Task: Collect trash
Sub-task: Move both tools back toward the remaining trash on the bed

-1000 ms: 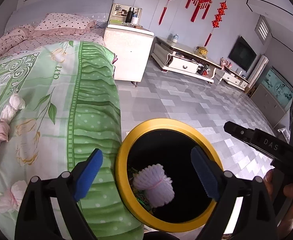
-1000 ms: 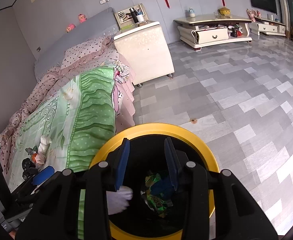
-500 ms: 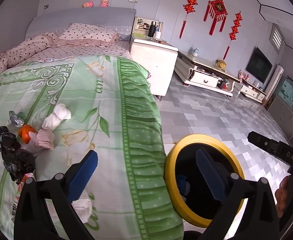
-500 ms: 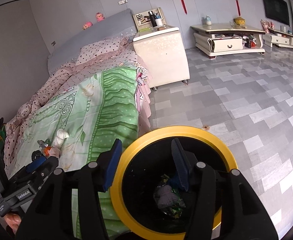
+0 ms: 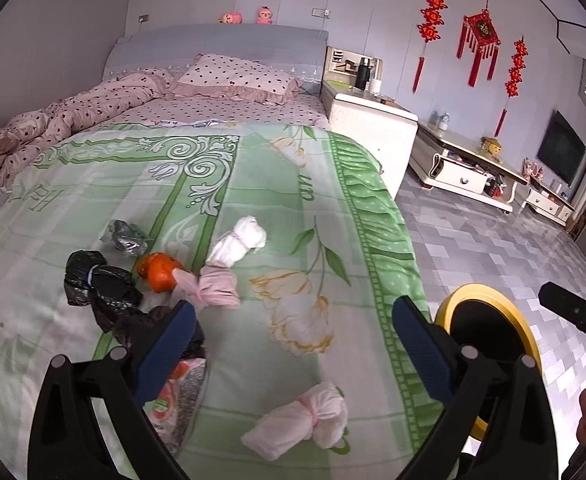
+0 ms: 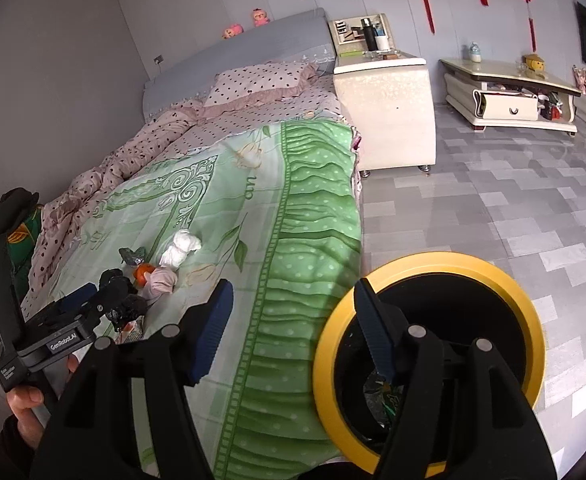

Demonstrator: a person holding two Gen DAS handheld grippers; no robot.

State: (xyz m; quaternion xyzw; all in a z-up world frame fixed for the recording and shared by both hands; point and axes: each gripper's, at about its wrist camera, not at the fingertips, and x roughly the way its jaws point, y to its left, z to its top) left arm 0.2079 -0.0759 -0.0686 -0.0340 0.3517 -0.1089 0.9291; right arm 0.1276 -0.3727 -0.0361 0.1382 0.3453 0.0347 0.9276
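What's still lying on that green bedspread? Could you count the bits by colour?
White bundles: 2
Pink bundle: 1
Black bags: 2
Orange fruit: 1
Silvery wrapper: 1
Red-and-white packet: 1
Total: 8

"GenRobot.AI" in white on the left gripper (image 6: 77, 305) body, small unreadable white label lower on its handle, letters "an" on the green bedspread (image 5: 309, 190)
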